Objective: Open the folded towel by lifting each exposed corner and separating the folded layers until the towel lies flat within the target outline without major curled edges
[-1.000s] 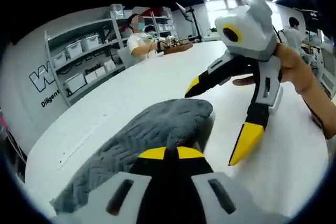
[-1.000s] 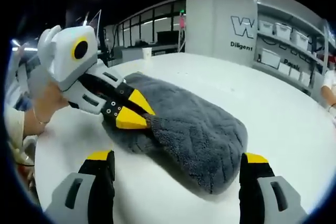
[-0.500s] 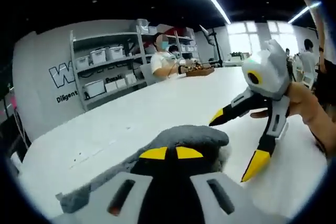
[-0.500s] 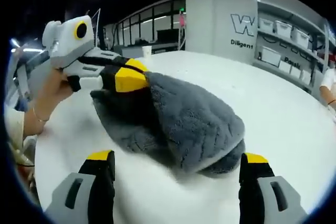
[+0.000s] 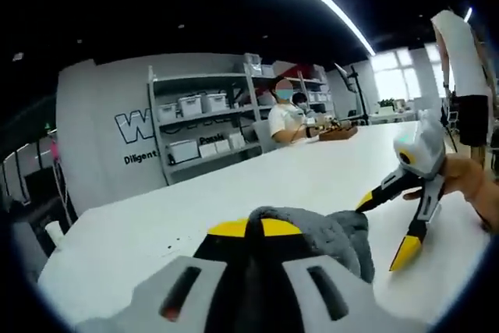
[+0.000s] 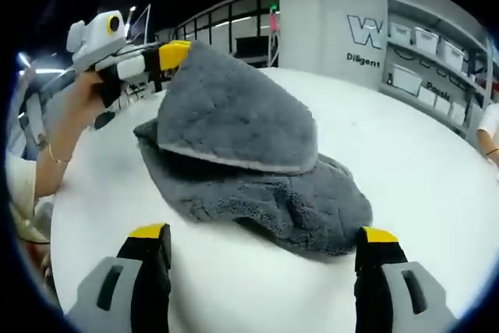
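A grey towel (image 6: 257,169) lies folded on the white table (image 6: 421,169). My left gripper (image 6: 173,54) is shut on one corner of the top layer and holds it raised off the table, so that layer hangs as a flap over the lower one. In the left gripper view my left gripper (image 5: 249,228) shows its yellow tips pressed together, with towel (image 5: 339,239) bunched just beyond them. My right gripper (image 6: 263,233) stands open at the towel's near edge with nothing between its fingers. From the left it appears as my right gripper (image 5: 386,228), jaws spread, beside the towel.
Grey shelves with white bins (image 5: 199,126) stand along the wall with lettering. A person (image 5: 290,118) sits at the table's far end and another stands at the right (image 5: 460,76). Bare table top (image 5: 234,193) lies around the towel.
My left gripper has risen with the towel corner, peeling the top layer up off the lower one. The right gripper has stayed open near the towel's edge.
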A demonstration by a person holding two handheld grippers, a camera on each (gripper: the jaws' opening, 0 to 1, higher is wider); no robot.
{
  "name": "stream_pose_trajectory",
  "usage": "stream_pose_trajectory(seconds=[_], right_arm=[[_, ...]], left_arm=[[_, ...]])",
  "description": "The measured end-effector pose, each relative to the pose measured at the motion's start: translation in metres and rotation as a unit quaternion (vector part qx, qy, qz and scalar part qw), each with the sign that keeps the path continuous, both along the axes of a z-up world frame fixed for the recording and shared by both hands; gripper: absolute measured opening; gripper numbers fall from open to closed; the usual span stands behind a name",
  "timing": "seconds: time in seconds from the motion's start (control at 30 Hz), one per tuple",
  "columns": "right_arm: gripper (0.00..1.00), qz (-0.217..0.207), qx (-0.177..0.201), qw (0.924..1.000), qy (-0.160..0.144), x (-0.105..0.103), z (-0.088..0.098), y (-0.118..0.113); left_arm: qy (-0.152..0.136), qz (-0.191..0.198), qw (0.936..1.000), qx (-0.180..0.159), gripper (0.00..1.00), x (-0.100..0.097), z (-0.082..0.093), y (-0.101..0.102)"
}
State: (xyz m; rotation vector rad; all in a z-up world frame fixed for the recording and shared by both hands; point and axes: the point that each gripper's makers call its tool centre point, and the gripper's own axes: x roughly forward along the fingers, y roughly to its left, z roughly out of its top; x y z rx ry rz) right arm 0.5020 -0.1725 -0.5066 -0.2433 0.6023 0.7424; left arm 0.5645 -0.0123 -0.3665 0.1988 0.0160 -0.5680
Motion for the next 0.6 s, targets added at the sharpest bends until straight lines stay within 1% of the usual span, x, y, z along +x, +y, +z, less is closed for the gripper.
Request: stream_pose_trajectory(seconds=[0.1,0.13,0.23,0.3,0.33,0.47,0.57,0.6], right_arm=[[0.98,-0.001,0.001,1.0000,0.001,0.000,0.000,0.000],[0.98,-0.001,-0.001,1.0000,0.002,0.001,-0.001,0.000],[0.98,-0.002,-0.005,1.0000,0.003,0.001,-0.003,0.000],[0.98,-0.002,-0.010,0.9999,0.004,0.001,-0.004,0.000],[0.98,-0.002,-0.011,0.9999,0.005,0.002,-0.005,0.000],[0.98,-0.002,-0.018,0.9998,0.007,0.002,-0.008,0.000],[0.98,-0.001,-0.021,0.9997,0.009,0.002,-0.009,0.000],[0.98,-0.001,-0.023,0.9997,0.009,0.002,-0.010,0.000]], left_arm=[[-0.011,0.026,0.9995,-0.010,0.02,0.002,0.008,0.025],[-0.018,0.040,0.9990,-0.008,0.02,0.002,0.010,0.036],[-0.026,0.058,0.9979,-0.010,0.02,0.001,0.014,0.054],[-0.035,0.082,0.9960,-0.005,0.02,0.000,0.016,0.076],[-0.037,0.090,0.9953,-0.003,0.02,-0.001,0.017,0.084],[-0.040,0.113,0.9927,-0.014,0.02,-0.003,0.021,0.115],[-0.042,0.135,0.9898,-0.018,0.02,-0.007,0.021,0.140],[-0.043,0.145,0.9883,-0.018,0.02,-0.008,0.020,0.152]])
